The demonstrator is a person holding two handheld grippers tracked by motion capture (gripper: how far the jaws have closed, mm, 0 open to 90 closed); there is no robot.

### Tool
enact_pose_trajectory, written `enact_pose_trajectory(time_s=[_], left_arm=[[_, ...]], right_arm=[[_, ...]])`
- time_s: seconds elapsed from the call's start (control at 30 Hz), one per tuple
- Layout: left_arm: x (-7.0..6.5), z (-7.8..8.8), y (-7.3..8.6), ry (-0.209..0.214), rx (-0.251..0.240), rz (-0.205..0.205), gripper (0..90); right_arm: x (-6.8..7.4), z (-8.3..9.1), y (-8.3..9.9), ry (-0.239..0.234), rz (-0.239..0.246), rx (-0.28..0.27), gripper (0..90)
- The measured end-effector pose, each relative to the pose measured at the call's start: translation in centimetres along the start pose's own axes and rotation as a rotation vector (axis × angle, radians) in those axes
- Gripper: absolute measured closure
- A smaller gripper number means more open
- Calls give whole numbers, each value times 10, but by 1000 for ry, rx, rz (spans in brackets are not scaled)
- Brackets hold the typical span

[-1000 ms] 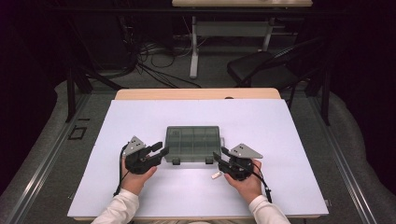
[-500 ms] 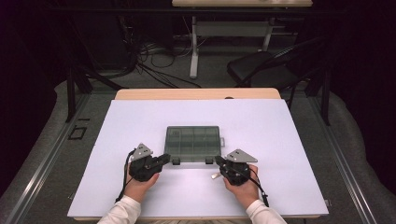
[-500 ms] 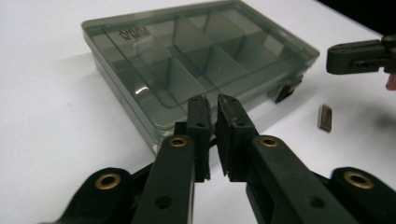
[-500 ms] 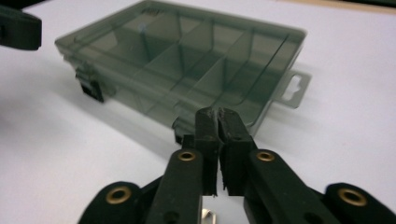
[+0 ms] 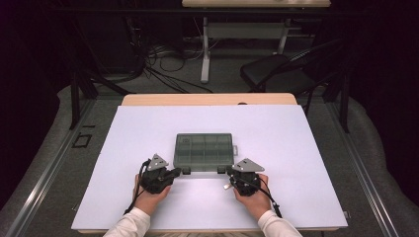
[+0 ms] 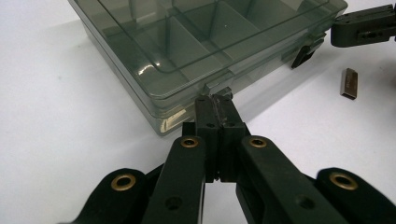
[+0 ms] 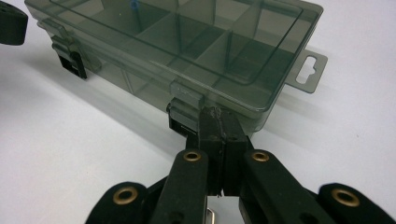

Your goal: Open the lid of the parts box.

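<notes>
A smoky clear compartment box (image 5: 203, 151) sits lid-down-shut near the middle of the white table (image 5: 123, 148), a little toward the near edge, with wide bare surface to both sides and behind it. The left gripper (image 5: 170, 174) meets the box's near left corner, its jaws pressed together with the tips touching the latch (image 6: 218, 91) there. The right gripper (image 5: 231, 174) does the same at the near right latch (image 7: 184, 112), jaws closed tight, nothing between them. A hang tab (image 7: 307, 70) juts from the box's right end. I can read no writing anywhere. A small metal piece (image 6: 350, 83) lies on the table just beside the right gripper. Beyond the far edge stand a dark chair (image 5: 281, 69) and tangled cables (image 5: 158, 64).
</notes>
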State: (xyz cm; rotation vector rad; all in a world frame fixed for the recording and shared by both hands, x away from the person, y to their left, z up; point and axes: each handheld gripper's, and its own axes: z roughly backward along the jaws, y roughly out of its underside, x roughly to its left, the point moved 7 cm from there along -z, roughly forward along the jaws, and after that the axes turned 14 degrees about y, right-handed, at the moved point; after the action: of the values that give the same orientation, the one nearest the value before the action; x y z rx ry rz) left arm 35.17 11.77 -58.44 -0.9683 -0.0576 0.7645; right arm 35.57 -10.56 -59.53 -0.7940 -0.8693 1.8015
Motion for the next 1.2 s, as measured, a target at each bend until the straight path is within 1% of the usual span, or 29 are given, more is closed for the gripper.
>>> enact_pose_trajectory(time_s=[0.07,0.13,0.17,0.2,0.27,0.3,0.33,0.4,0.47,0.57,0.6,0.7,0.9,1.0,1.2], left_arm=[[0,-3,0,-12,13,-10,900],[1,-5,0,-17,18,-10,900],[1,-6,0,-17,19,-10,900],[1,-8,1,-19,32,-17,900],[1,-8,1,-20,36,-16,900],[1,-8,1,-22,33,-9,900],[3,-8,2,-30,35,-5,900],[4,-8,1,-29,32,3,900],[5,-8,2,-33,32,2,900],[5,-9,2,-37,40,0,900],[5,-10,2,-36,43,0,900],[4,-14,2,-35,53,-13,900],[4,-14,1,-42,45,-16,900],[4,-13,1,-37,46,-13,900],[2,-12,-1,-34,28,-16,900]], right_arm=[[0,-1,1,-6,6,5,900],[0,-1,1,-4,6,5,900],[0,-1,1,-1,6,1,900],[-1,-2,0,8,6,-4,900],[-1,-2,0,11,4,-3,900],[-1,-2,0,11,4,-3,900],[-1,0,0,-4,-8,7,900],[1,1,0,-10,-1,-1,900],[3,0,0,-10,8,-6,900],[4,0,1,-15,6,-3,900],[4,-1,1,-9,10,-8,900],[4,-2,1,-13,5,-2,900],[5,-2,1,-26,-1,-4,900],[5,-2,1,-27,0,-9,900],[5,0,-1,-28,-13,-18,900]])
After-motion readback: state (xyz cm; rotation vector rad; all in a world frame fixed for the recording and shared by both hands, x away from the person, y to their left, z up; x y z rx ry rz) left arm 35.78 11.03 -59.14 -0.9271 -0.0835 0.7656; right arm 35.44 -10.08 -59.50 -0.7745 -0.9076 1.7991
